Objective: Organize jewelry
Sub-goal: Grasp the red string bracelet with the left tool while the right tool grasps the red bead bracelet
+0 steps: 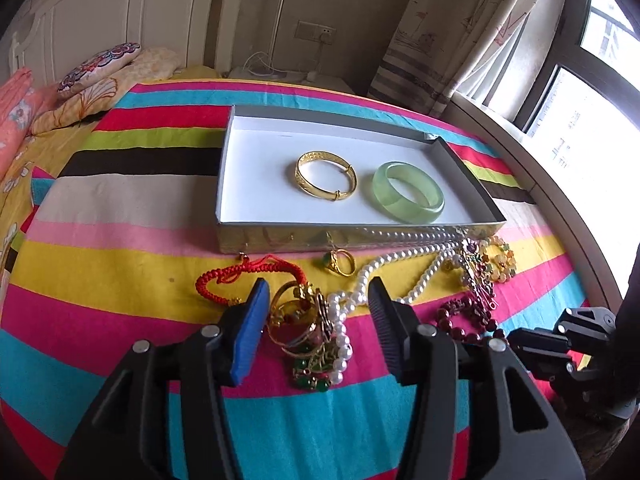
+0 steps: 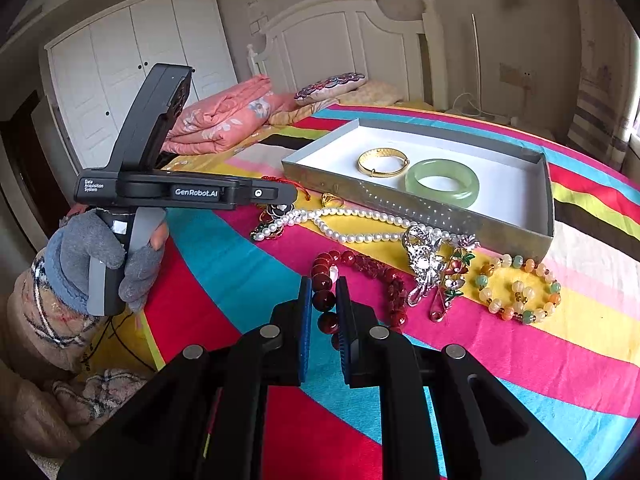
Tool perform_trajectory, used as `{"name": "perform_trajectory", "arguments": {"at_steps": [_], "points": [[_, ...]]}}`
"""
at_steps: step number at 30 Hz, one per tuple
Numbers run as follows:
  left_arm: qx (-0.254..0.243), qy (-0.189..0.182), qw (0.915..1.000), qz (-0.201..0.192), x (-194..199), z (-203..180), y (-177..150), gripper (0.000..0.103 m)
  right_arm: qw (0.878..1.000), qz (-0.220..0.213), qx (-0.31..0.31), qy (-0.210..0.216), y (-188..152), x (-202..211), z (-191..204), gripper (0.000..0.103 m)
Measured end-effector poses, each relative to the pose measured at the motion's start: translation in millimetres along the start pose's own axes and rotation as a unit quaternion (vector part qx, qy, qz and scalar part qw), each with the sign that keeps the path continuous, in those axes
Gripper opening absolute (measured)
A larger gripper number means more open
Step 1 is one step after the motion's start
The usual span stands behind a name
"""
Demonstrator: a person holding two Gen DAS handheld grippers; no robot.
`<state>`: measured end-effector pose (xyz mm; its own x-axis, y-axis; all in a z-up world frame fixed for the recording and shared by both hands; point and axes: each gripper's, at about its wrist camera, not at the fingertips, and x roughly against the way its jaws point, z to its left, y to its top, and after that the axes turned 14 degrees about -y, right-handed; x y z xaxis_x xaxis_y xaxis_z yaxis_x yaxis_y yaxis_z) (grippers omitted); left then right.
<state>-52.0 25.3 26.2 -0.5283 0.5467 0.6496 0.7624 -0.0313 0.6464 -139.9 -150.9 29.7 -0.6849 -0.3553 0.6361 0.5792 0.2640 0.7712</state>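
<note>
A shallow white-lined box [image 1: 248,160] [image 2: 536,192] on the striped bedspread holds a gold bangle [image 1: 325,176] [image 2: 383,162] and a green jade bangle [image 1: 408,192] [image 2: 442,183]. In front of it lie a pearl necklace [image 1: 372,272] [image 2: 360,236], a gold ring [image 1: 340,262], a red cord bracelet [image 1: 240,274], a dark red bead bracelet [image 2: 360,264], silver brooches [image 2: 424,264] and a pastel bead bracelet [image 2: 520,292]. My left gripper [image 1: 320,304] is open over a tangle of gold pieces [image 1: 308,320]. My right gripper [image 2: 324,292] is shut on the red bead bracelet.
A pink folded quilt [image 2: 224,116] and pillows [image 1: 96,68] lie at the head of the bed. A window sill [image 1: 540,168] runs along the right. The gloved hand with the left gripper's body [image 2: 160,188] is at the left in the right wrist view.
</note>
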Motion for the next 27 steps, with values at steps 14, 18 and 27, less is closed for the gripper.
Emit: {"name": "perform_trajectory", "arguments": {"at_steps": [14, 18, 27], "points": [[0.095, -0.056, 0.9931, -0.039, 11.0, 30.7, 15.2, 0.009, 1.000, 0.003, -0.003, 0.002, 0.5, -1.9, -0.4, 0.014], [0.091, -0.063, 0.9924, -0.054, 26.5, 28.8, 18.5, 0.009, 1.000, 0.003, -0.003, 0.000, 0.4, -1.9, -0.2, 0.014], [0.067, -0.084, 0.9900, -0.092, 59.9, 1.0, 17.6, 0.009, 0.999, -0.033, -0.033, 0.007, -1.2, 13.2, -12.3, 0.013]]}}
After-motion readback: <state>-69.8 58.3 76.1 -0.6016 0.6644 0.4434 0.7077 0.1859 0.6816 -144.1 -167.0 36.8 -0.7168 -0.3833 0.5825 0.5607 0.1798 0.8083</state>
